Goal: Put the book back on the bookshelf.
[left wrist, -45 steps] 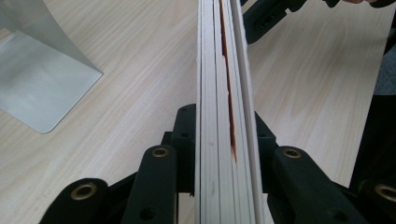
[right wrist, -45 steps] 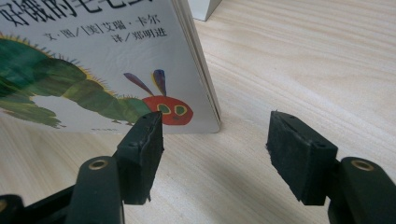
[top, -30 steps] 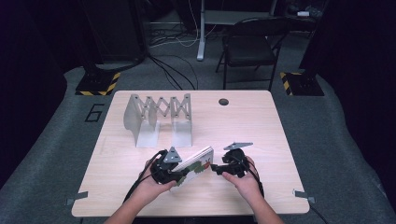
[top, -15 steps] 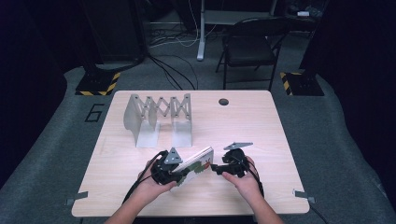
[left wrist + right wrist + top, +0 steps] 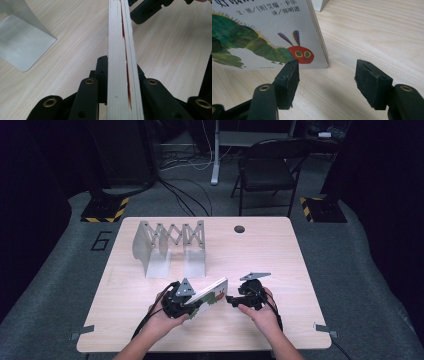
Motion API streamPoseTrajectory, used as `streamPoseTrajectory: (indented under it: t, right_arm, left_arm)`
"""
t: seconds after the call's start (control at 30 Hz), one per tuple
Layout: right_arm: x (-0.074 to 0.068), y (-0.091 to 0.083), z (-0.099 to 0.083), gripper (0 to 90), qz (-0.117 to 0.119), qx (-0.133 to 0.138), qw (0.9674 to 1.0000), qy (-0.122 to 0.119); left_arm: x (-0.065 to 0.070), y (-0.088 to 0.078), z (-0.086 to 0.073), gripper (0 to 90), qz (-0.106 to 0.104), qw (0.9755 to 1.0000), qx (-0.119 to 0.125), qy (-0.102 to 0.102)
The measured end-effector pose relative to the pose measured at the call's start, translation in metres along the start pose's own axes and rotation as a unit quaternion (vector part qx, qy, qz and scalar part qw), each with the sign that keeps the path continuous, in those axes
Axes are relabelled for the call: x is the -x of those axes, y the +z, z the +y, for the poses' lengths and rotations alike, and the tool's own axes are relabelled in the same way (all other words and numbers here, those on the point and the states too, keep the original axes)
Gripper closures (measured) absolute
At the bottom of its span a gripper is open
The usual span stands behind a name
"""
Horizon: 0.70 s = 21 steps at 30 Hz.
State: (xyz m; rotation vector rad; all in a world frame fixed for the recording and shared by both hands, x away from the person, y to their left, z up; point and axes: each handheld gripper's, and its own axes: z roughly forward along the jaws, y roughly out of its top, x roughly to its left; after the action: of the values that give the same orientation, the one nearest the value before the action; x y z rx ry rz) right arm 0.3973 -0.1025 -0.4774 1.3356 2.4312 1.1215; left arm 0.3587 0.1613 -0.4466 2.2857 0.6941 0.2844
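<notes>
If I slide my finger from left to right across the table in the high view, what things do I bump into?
Metal folding rack → left claw → caterpillar picture book → right claw. The little round hole in the table sits farther back, above the right claw, so it has no clear place.

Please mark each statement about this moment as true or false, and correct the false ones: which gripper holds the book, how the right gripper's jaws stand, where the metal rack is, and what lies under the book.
1. The left gripper is shut on the book. True: in the left gripper view its jaws press on both sides of the book's page edges.
2. The right gripper also clamps the book. False: its jaws stand apart with only table between them, the book just beyond.
3. The metal rack lies between the two grippers. False: it stands farther back on the table, apart from them.
4. The book's cover shows a green caterpillar with a red head. True.
</notes>
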Motion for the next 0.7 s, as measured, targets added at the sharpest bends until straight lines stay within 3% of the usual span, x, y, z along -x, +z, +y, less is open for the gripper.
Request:
streamPoseTrajectory:
  t: [0.27,0.7]
  right_arm:
    - [-0.0002,-0.0004,-0.0003,35.9,0.001,-0.005,1.0,-0.001]
    - [0.0008,-0.0006,-0.0009,35.8,0.001,-0.002,1.0,0.001]
  left_arm:
    - [0.0038,-0.0001,0.0005,75.7,0.003,0.9999,-0.002,0.011]
    - [-0.0011,-0.0037,-0.0024,75.8,0.002,1.0,0.005,-0.002]
